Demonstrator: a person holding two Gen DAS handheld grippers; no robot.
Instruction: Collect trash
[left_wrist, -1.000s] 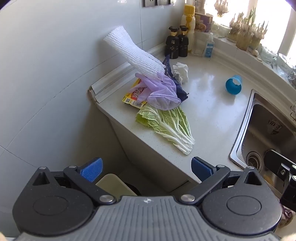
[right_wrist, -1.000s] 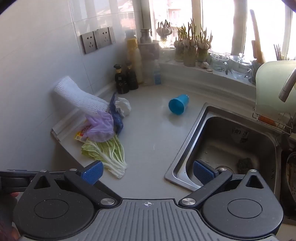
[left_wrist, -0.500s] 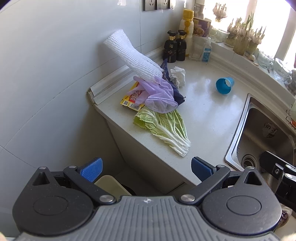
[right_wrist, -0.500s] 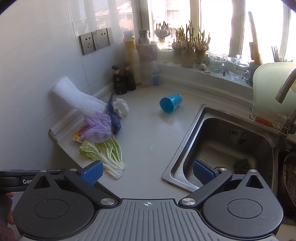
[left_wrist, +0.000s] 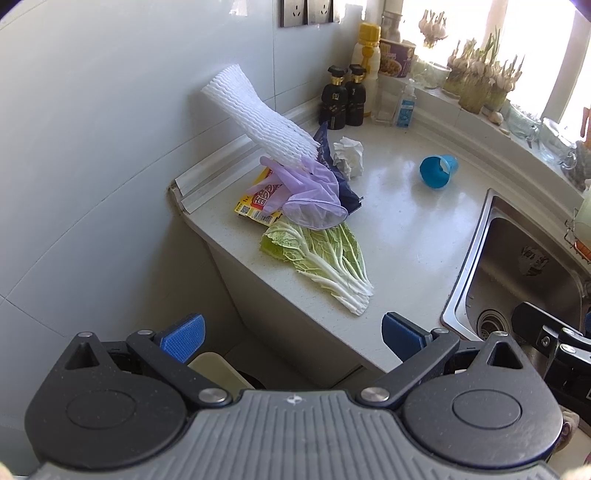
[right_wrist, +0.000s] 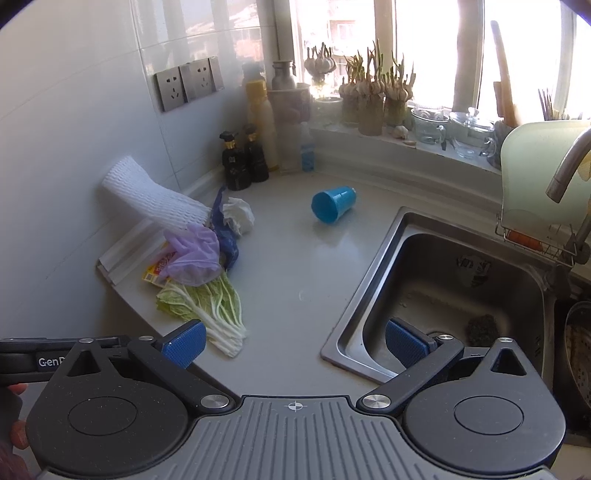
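The trash lies heaped at the counter's left end by the wall: a white foam net sleeve (left_wrist: 258, 118) leaning on the tiles, a purple glove (left_wrist: 306, 192) over a yellow wrapper (left_wrist: 255, 203), a crumpled tissue (left_wrist: 349, 155) and a cabbage leaf (left_wrist: 325, 258) nearest the edge. A blue cup (right_wrist: 332, 203) lies tipped over, apart from the heap. The sink (right_wrist: 443, 280) holds a dark scrubber. Left gripper (left_wrist: 291, 336) and right gripper (right_wrist: 295, 343) both hang spread wide, empty, short of the counter (left_wrist: 406, 229).

Ahead of the fingers a pale worktop (right_wrist: 295, 266) meets a white tiled wall (right_wrist: 74, 110) with sockets (right_wrist: 188, 86), a steel sink (right_wrist: 461, 280) right, sunlit window (right_wrist: 424, 37) beyond.
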